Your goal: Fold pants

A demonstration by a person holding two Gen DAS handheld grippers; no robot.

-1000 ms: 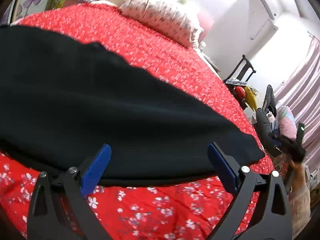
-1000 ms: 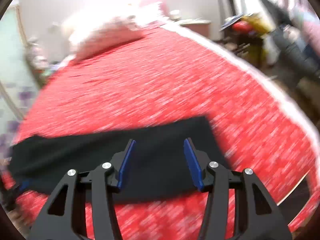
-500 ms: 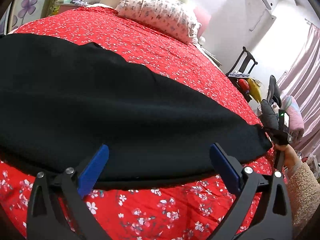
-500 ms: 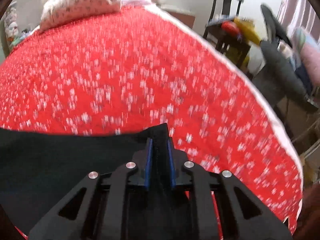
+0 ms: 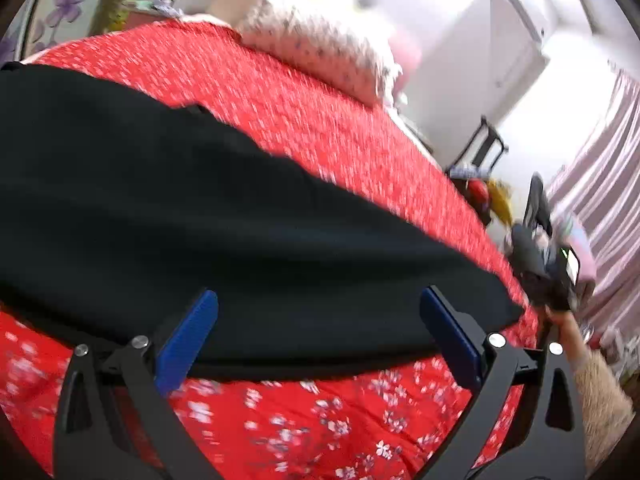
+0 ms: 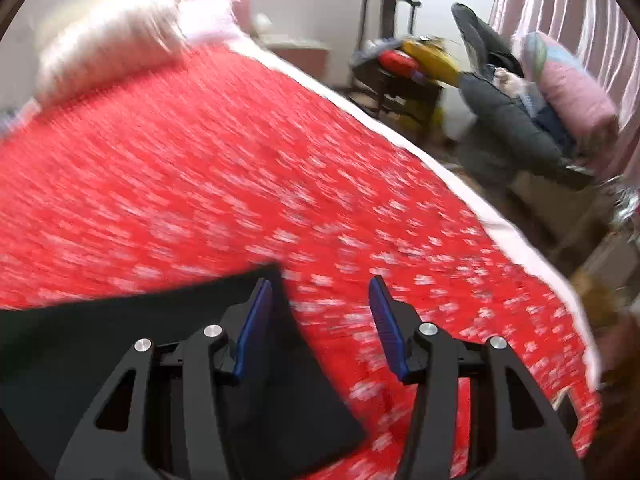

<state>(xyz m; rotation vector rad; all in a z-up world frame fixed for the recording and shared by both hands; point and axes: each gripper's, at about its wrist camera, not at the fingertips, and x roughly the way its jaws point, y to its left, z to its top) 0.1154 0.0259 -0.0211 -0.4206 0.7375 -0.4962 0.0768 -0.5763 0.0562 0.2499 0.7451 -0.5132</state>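
Note:
Black pants (image 5: 208,224) lie flat and lengthwise across a red flowered bedspread (image 5: 312,416). My left gripper (image 5: 318,340) is open and empty, low over the pants' near edge. The right gripper's body (image 5: 560,276) shows at the pants' far right end in the left wrist view. In the right wrist view the pants' end (image 6: 168,344) lies flat at lower left. My right gripper (image 6: 320,320) is open and empty there, its left finger over the pants' corner, its right finger over bare bedspread (image 6: 240,168).
Pillows (image 5: 320,48) lie at the head of the bed. A dark chair (image 6: 392,60) with red and yellow items, a grey jacket (image 6: 508,120) and a pink bundle (image 6: 572,92) stand off the bed's right side by pink curtains.
My right gripper was shut on the pants' end half a second ago; it has opened and let the cloth go, and the end lies flat. My left gripper stayed open over the near edge.

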